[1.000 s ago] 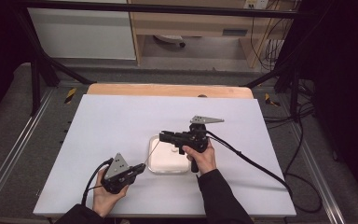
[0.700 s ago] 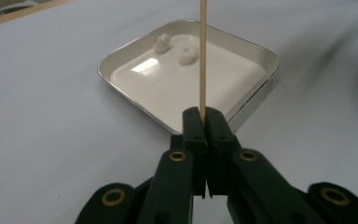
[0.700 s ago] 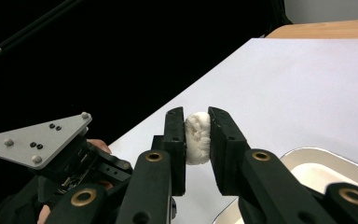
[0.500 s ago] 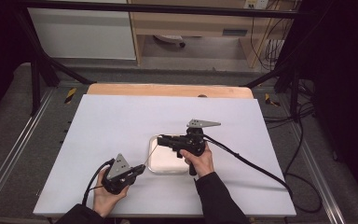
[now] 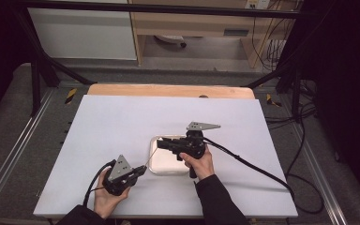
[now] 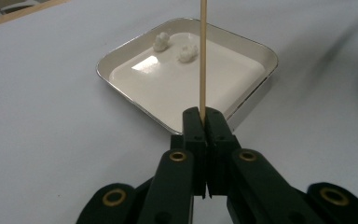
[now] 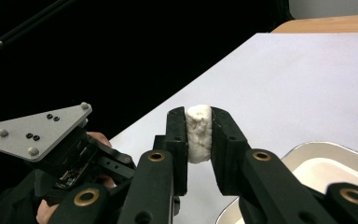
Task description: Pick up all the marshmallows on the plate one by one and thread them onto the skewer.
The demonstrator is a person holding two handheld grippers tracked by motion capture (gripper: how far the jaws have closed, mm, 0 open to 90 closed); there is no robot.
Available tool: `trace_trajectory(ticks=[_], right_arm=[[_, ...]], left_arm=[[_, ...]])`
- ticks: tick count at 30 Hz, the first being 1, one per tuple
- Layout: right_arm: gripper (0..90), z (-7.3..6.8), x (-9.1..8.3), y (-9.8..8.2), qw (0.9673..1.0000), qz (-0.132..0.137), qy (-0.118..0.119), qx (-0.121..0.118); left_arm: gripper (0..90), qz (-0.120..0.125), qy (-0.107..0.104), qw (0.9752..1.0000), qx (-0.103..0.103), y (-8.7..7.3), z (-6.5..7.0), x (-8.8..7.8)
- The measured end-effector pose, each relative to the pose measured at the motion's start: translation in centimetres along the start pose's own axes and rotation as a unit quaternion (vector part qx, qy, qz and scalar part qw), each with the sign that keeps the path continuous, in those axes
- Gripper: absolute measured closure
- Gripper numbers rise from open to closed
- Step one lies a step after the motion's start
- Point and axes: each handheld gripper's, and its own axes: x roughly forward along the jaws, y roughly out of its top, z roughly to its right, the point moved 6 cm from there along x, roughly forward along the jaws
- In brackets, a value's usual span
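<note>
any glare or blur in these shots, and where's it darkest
Left gripper view: a bright glare patch on the white floor of the square metal tray; the thin wooden skewer is sharp, while the black jaws at the bottom edge are soft. Right gripper view: the upper left is black, and the white marshmallow piece is crisp. High view: dark at both sides, with the white table evenly lit.

Around your grippers the white table (image 5: 103, 122) lies open — far half, left side and right edge give free passage. Between your hands, the tray (image 5: 155, 161) and the thin skewer (image 6: 203, 56) slanting over it block the way — two white pieces (image 6: 187, 52) sit inside.
</note>
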Motion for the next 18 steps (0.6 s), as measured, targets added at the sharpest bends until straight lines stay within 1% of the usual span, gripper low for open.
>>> trace_trajectory(ticks=[6,13,16,18], right_arm=[[78.9,-0.08,0.04,-0.14,1.0,-0.001,0.0,-0.002],[79.4,-0.13,0.12,-0.32,1.0,-0.006,0.002,-0.001],[79.5,-0.17,0.13,-0.38,1.0,-0.006,0.003,-0.002],[79.5,-0.21,0.14,-0.43,1.0,-0.006,0.004,-0.002]], left_arm=[[88.9,0.002,0.003,1.0,-0.002,0.08,-0.01,-0.01],[88.9,-0.003,0.006,1.0,0.006,0.08,0.05,0.16],[88.9,-0.002,0.007,1.0,0.003,0.12,0.03,0.13],[88.9,-0.003,0.007,1.0,0.005,0.11,0.03,0.15]])
